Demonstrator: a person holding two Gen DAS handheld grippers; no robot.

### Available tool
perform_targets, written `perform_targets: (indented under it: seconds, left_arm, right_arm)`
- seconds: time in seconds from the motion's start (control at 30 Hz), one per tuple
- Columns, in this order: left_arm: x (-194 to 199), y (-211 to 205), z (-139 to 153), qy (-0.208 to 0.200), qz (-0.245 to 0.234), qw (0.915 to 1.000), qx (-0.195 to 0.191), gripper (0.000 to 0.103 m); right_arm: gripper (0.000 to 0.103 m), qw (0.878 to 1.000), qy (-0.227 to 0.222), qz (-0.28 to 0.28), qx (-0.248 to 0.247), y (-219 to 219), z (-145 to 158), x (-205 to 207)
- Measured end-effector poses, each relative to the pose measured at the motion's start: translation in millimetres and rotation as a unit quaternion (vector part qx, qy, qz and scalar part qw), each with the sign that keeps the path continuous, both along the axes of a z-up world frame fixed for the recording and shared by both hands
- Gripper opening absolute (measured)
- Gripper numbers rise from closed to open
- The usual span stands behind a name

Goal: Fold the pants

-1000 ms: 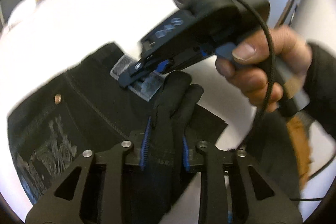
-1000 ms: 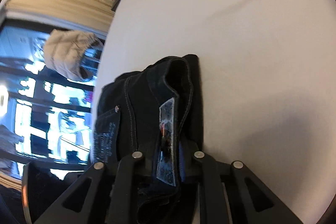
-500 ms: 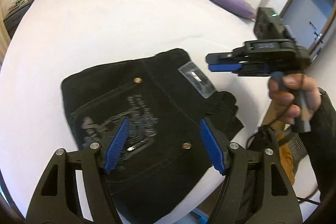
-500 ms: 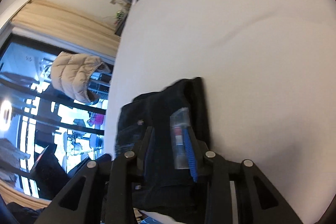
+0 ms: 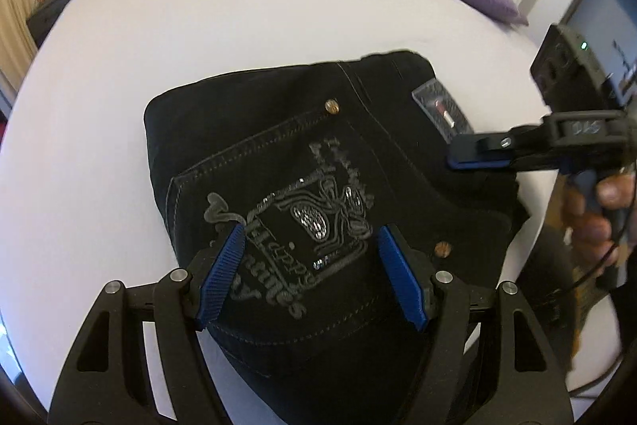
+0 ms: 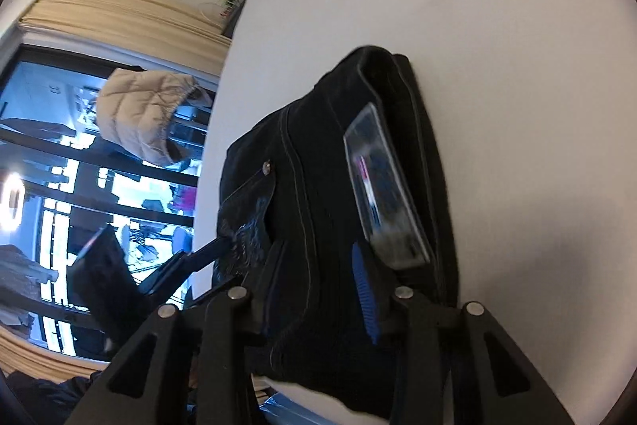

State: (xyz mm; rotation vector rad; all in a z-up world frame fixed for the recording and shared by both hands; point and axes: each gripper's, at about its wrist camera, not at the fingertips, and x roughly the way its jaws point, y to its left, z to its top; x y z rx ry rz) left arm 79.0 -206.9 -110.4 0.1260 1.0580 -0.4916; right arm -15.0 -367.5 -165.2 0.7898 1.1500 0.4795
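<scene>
Pants (image 5: 318, 186) folded into compact black bundle, pocket side up, on bed (image 5: 199, 26) near its edge; fold looks finished. Left gripper (image 5: 314, 273) above pocket embroidery, jaws wide apart, gripping nothing. Right gripper (image 6: 318, 289) low at waistband patch (image 6: 382, 186), jaws parted, holding nothing; likely released to leave bundle flat.

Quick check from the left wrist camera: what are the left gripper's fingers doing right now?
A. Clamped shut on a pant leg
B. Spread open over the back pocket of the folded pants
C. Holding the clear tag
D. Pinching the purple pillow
B: the left gripper has its blue fingers spread apart with nothing between them, above the printed back pocket of the folded black pants on the bed.
</scene>
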Motion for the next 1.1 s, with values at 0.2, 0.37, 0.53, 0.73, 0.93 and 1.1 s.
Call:
perform_targets:
  seconds: [0.2, 0.37, 0.53, 0.73, 0.93, 1.1]
  left_arm:
    - [-25, 11, 6, -0.005, -0.022, 0.9995, -0.024, 0.068]
    - [-26, 66, 32, -0.030, 0.045, 0.9954, -0.079, 0.085]
    - [17, 97, 9, 0.047, 0.092, 0.9812, -0.163, 0.088]
    - [53, 96, -33, 0.151, 0.082, 0.9563, -0.237, 0.088]
    - [71, 94, -54, 0.198, 0.070, 0.9341, -0.289, 0.086]
    - [85, 93, -56, 0.216, 0.069, 0.9251, -0.305, 0.073]
  right_arm:
    - [0.064, 0.999, -0.030, -0.015, 0.006, -10, 19, -24]
    - [0.083, 0.995, -0.084, -0.051, 0.000, -41, 52, -25]
    - [0.084, 0.998, -0.033, -0.051, 0.018, -56, 22, 11]
    - [0.076, 0.997, 0.018, -0.043, 0.057, -55, -17, 34]
    - [0.076, 0.998, 0.046, 0.005, 0.037, -33, -23, 56]
    - [0.074, 0.997, 0.066, 0.022, 0.020, -16, -26, 74]
